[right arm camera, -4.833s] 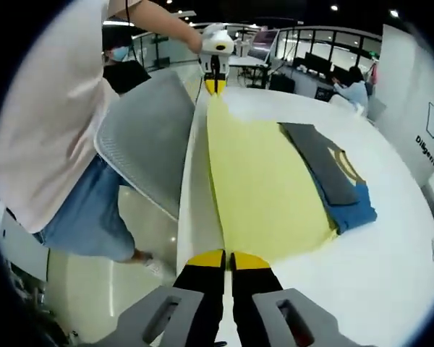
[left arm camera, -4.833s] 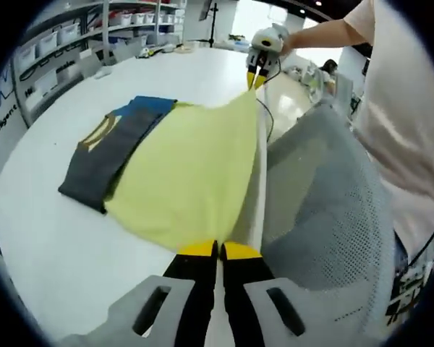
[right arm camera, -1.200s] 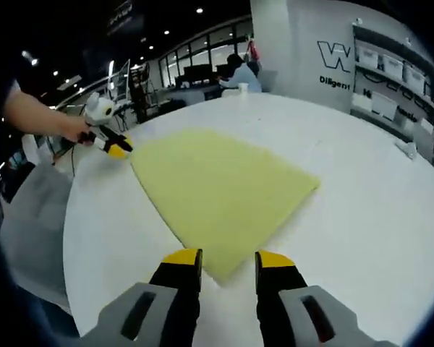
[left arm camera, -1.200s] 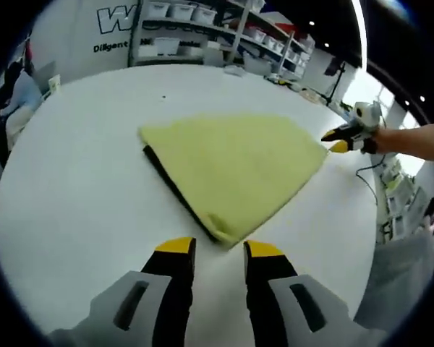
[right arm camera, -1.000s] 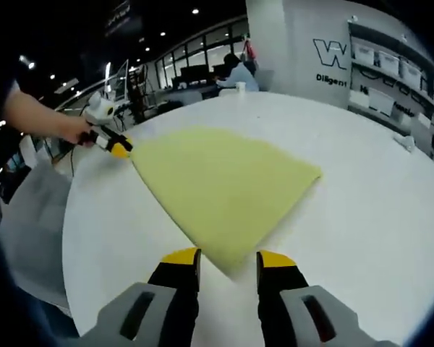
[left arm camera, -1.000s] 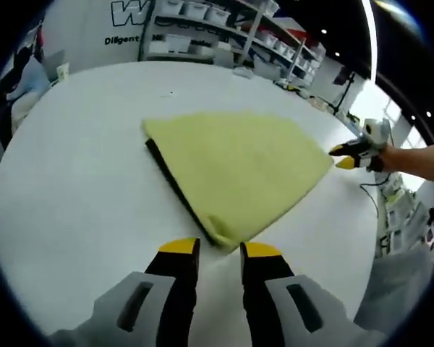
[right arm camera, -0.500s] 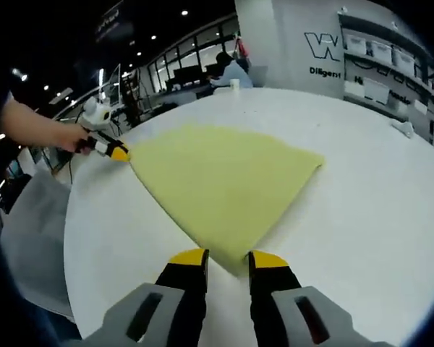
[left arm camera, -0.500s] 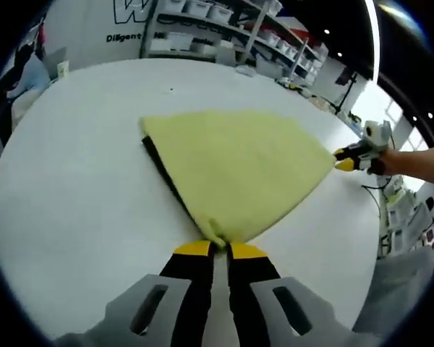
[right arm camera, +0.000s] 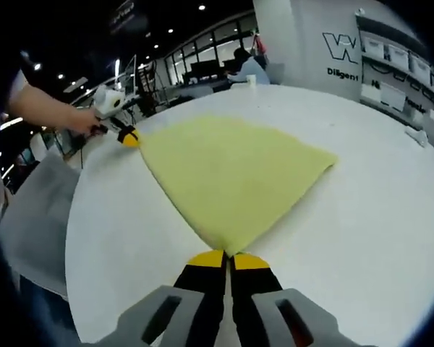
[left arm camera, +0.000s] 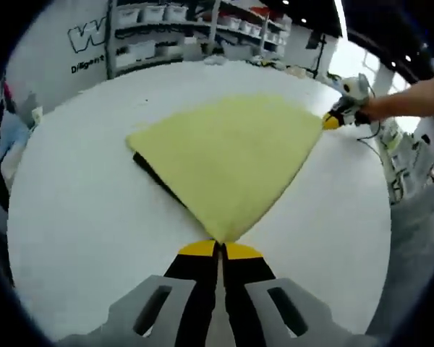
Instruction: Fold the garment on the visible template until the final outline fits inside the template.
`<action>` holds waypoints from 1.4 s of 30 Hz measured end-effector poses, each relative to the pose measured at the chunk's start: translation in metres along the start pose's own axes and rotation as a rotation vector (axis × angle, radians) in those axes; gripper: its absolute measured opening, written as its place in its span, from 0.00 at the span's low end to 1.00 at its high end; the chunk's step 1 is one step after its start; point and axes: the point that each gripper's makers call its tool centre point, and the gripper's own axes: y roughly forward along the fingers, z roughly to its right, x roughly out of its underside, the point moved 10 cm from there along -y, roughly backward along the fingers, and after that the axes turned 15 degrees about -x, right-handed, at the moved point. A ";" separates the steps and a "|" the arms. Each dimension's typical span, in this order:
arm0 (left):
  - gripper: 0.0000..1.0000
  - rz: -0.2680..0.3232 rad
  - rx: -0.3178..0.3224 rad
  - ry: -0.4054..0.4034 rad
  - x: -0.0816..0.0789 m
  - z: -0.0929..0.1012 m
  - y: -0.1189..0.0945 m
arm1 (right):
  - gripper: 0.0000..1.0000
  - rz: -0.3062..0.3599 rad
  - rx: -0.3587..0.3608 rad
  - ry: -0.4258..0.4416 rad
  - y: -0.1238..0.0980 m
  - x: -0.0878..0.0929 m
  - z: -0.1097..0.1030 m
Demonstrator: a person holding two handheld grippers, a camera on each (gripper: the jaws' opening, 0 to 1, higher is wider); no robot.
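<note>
Yellow garment (left arm camera: pixel 228 155) corners, both grippers.

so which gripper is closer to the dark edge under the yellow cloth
Left: left gripper pinches the cloth corner near the dark edge; right gripper holds the far corner.

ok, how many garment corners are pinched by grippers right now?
2. The left gripper is shut on the near corner of the garment; the right gripper is shut on the next corner along. The other corners lie free on the table.
</note>
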 end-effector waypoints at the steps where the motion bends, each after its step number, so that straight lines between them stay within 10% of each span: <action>1: 0.02 0.006 0.011 0.014 -0.001 0.001 0.000 | 0.00 -0.007 -0.001 -0.001 0.000 0.000 0.001; 6: 0.02 0.035 0.003 0.249 -0.005 -0.001 -0.003 | 0.00 -0.011 0.007 0.008 -0.008 0.002 0.005; 10: 0.04 0.067 0.010 0.215 -0.010 0.005 -0.004 | 0.00 0.014 -0.012 0.042 -0.006 -0.001 -0.001; 14: 0.32 -0.004 0.018 0.084 0.000 0.008 -0.001 | 0.11 0.037 -0.041 0.074 -0.003 -0.001 -0.007; 26: 0.03 -0.003 0.053 0.024 0.006 0.011 0.000 | 0.04 -0.002 -0.042 -0.050 0.002 -0.011 -0.005; 37: 0.02 0.002 0.035 0.121 0.012 0.004 -0.006 | 0.00 -0.052 -0.075 -0.110 -0.002 -0.006 -0.006; 42: 0.19 -0.026 0.046 -0.086 0.009 0.008 -0.005 | 0.00 -0.048 -0.071 -0.107 -0.001 -0.007 -0.007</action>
